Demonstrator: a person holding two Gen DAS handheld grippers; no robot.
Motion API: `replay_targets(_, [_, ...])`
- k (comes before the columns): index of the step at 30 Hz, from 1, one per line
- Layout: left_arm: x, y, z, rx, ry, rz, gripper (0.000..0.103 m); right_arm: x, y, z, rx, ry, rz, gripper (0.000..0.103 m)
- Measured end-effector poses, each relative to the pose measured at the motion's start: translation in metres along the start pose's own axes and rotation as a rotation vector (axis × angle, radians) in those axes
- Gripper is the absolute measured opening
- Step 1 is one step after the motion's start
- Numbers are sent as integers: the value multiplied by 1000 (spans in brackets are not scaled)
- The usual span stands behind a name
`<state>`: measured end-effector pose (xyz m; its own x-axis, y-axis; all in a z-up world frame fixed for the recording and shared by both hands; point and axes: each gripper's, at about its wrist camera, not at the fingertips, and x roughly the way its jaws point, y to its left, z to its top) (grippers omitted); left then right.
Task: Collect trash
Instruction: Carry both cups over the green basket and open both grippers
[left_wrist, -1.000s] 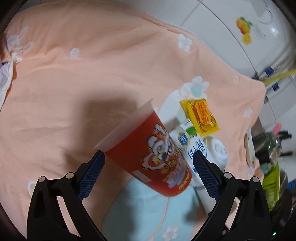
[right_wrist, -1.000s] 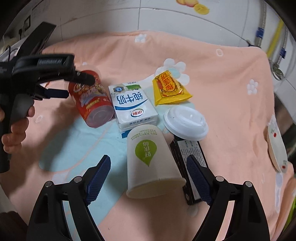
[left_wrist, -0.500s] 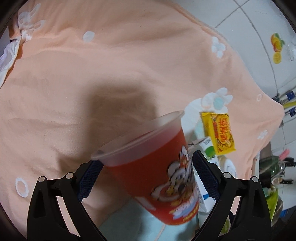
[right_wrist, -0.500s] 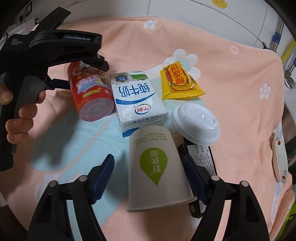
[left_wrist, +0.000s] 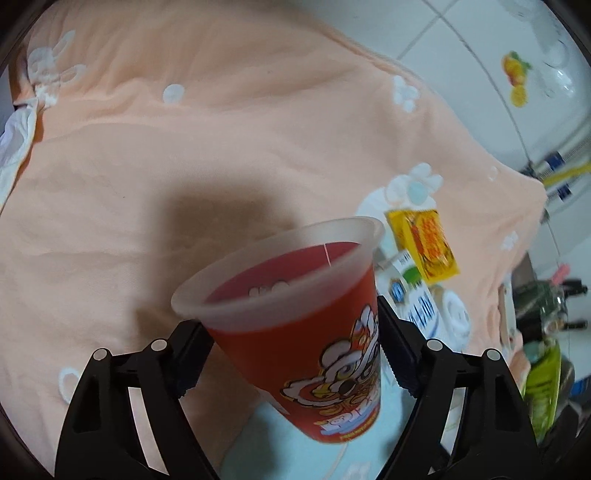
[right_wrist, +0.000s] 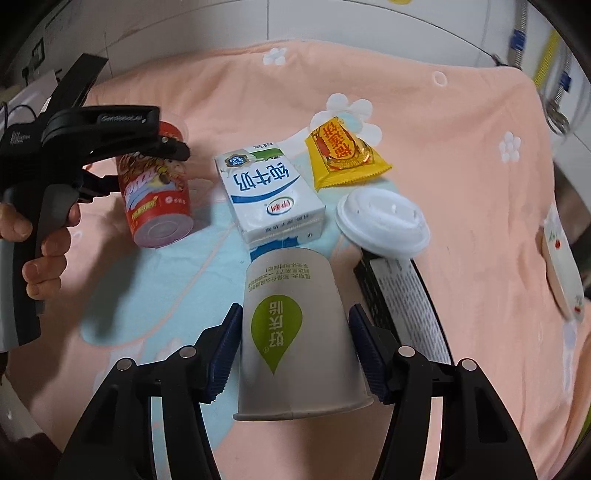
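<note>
My left gripper (left_wrist: 291, 350) is shut on a red plastic cup (left_wrist: 306, 325) with a frosted rim, held tilted above the peach blanket; the cup also shows in the right wrist view (right_wrist: 155, 192). My right gripper (right_wrist: 295, 347) is closed around an upside-down white paper cup (right_wrist: 295, 332) with a green drop logo, its pads touching both sides. A white milk carton (right_wrist: 269, 195), a yellow snack packet (right_wrist: 343, 155), a white cup lid (right_wrist: 384, 221) and a black box (right_wrist: 402, 291) lie on the blanket.
The peach blanket (right_wrist: 461, 147) covers the whole surface, with a pale blue patch (right_wrist: 147, 288) under the trash. A small patterned dish (right_wrist: 561, 266) lies at the right edge. A white tiled wall (right_wrist: 332, 22) stands behind. Green bottles (left_wrist: 543, 373) stand at the right.
The left gripper closed on the red cup and lifted it more upright. The right gripper moved forward and closed around the paper cup.
</note>
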<state>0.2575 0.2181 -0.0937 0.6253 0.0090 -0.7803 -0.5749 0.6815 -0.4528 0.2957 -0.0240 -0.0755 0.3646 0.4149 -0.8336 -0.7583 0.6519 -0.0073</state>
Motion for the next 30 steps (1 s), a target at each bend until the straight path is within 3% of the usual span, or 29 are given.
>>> replay_targets(8, [-32,-6,-25,118,19,-73,75,-32,2,-26,88,-50,11,57])
replay_targets(19, [-54,-11,-52,180,33,-158,74,-67,13,-65,174,-100,-9,57])
replay_targets(30, [-77,-52,-101,325,84,-286,74,-110,4,-119,270,-147,-81,57])
